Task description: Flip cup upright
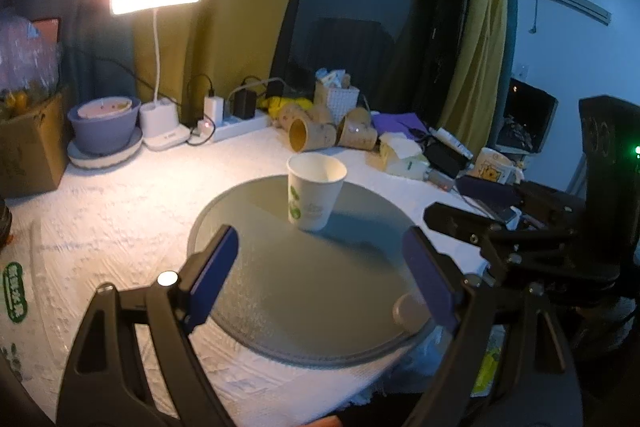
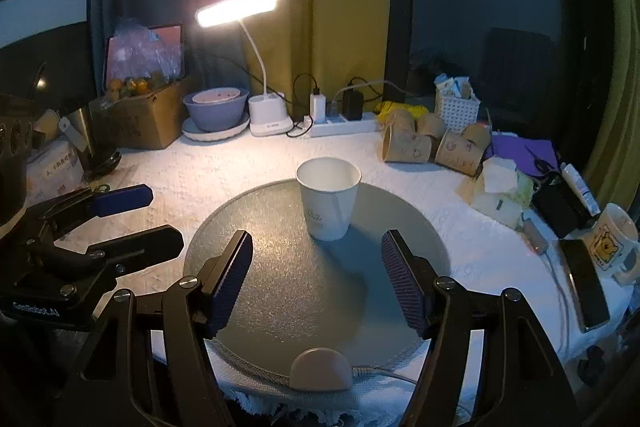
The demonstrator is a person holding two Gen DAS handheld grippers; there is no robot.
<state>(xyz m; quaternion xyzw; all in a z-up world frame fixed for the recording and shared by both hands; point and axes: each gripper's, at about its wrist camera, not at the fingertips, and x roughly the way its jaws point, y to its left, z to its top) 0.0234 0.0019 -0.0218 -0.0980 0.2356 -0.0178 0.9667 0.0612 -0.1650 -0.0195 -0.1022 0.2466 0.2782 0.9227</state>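
White paper cup with green print [image 1: 315, 191]: upright, mouth up, on the far part of a round frosted-glass disc [image 1: 280, 307]; ahead of both finger pairs, touching neither. Left gripper [image 1: 320, 267]: blue-padded fingers spread wide, holding nothing. Right gripper [image 2: 318, 279]: fingers spread wide, holding nothing, cup beyond the gap. Lit white desk lamp [image 2: 236, 10]: far behind. Brown paper cups lying on their sides [image 2: 432, 145]: beyond the right finger.

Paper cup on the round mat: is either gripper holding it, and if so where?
Nothing is held. The paper cup stands upright, clear of the open left gripper and open right gripper.
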